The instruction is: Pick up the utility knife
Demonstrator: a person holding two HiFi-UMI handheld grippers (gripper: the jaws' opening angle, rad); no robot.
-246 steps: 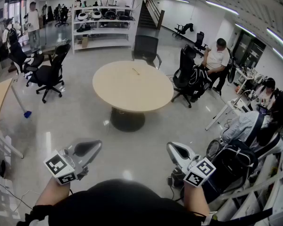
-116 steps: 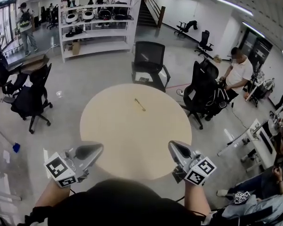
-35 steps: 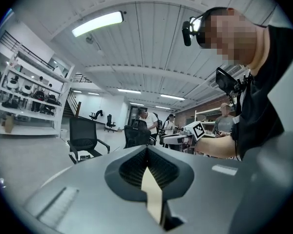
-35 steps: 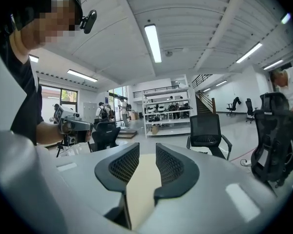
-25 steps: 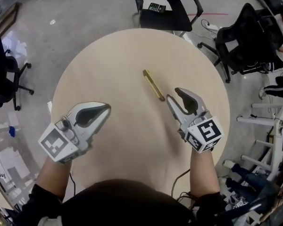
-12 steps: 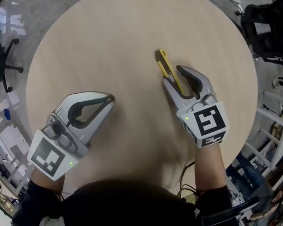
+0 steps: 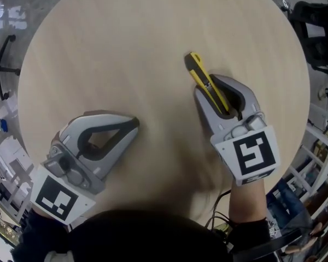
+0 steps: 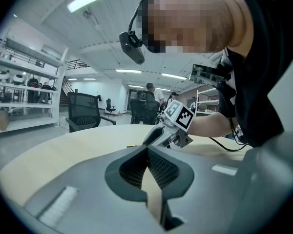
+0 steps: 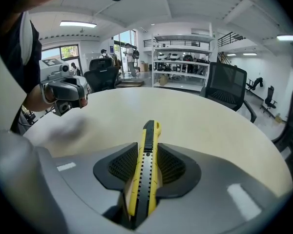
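Observation:
A yellow and black utility knife point(image 7: 198, 72) lies flat on the round light wooden table point(image 7: 98, 48). My right gripper point(image 7: 212, 87) is down over its rear half. The knife point(image 9: 147, 155) runs straight between the two ribbed pads and its tip sticks out ahead. The jaws are closing and their tips meet the knife's sides. My left gripper point(image 7: 133, 124) hovers low over the table's near left part, shut and holding nothing. Its pads point(image 8: 136, 165) touch at the front in the left gripper view.
Black office chairs point(image 9: 227, 94) and white shelving point(image 9: 183, 65) stand beyond the table's far edge. A person sits further back point(image 8: 149, 89). The table's rim curves close on the right point(image 7: 295, 64), with floor and cables past it.
Both grippers came down to the table. The right one moved forward over the knife's rear end and took it between its jaws. The left stayed shut.

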